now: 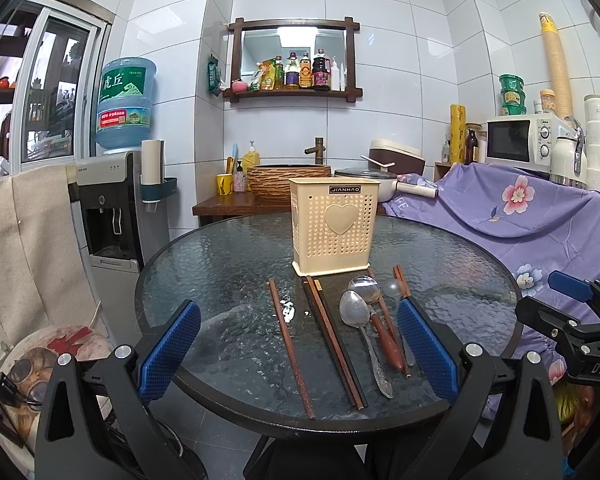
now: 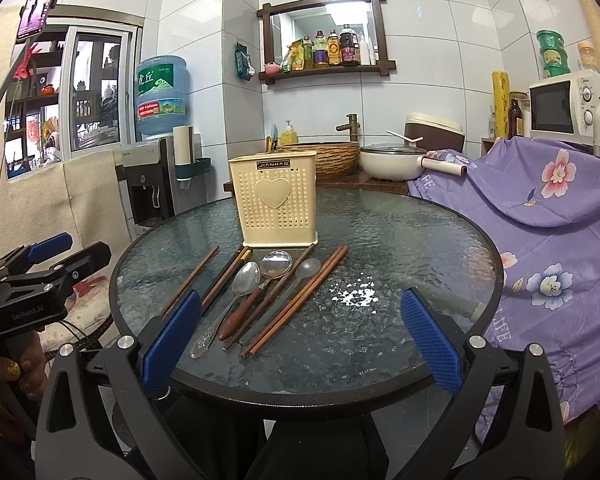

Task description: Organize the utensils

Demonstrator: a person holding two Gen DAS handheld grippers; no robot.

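Note:
A cream perforated utensil holder [image 1: 334, 226] with a heart on its front stands upright on the round glass table [image 1: 220, 264]; it also shows in the right wrist view [image 2: 275, 206]. In front of it lie several wooden chopsticks [image 1: 290, 340] [image 2: 296, 300], a steel spoon [image 1: 356, 314] [image 2: 246, 280], a wooden-handled spoon [image 1: 366, 288] [image 2: 276, 265] and a clear plastic spoon [image 1: 392, 289] [image 2: 307, 270]. My left gripper [image 1: 298, 344] is open and empty, hovering at the table's near edge. My right gripper [image 2: 300, 332] is open and empty, also at the near edge.
A purple floral cloth [image 1: 540, 216] covers the counter on the right, under a microwave [image 1: 516, 140]. A water dispenser [image 1: 112, 208] stands left of the table. A wooden basin with a tap [image 1: 288, 180] and a pot [image 2: 388, 162] sit behind the table.

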